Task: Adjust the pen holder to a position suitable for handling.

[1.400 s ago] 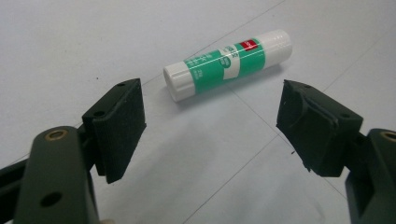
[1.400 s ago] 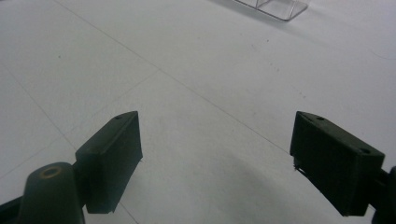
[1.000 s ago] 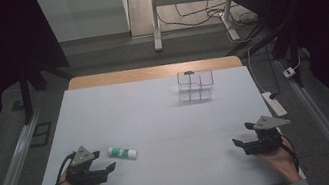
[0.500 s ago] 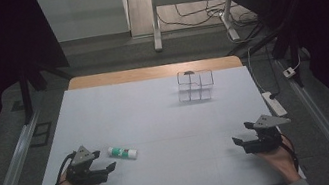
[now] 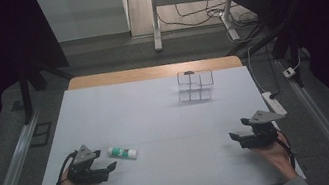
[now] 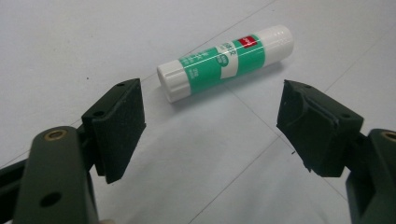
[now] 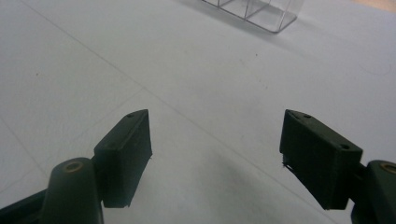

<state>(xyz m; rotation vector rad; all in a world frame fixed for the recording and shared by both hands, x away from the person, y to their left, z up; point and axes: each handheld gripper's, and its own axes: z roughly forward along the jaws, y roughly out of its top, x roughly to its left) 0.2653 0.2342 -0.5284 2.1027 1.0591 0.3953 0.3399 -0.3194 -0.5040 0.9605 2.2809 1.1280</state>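
Two handheld grippers rest low on the white counter (image 5: 157, 124). Left gripper (image 5: 110, 167), at 7 o'clock in the high view, has jaws wide apart w/ nothing between; a green-and-white glue stick (image 6: 226, 60) lies on its side just beyond the tips, at 12 o'clock in the left gripper view, not touching. Right gripper (image 5: 235, 136), at 5 o'clock, has jaws apart over bare counter, having just closed slightly. A clear box rack (image 5: 195, 86) stands toward 1 o'clock, well apart from both.
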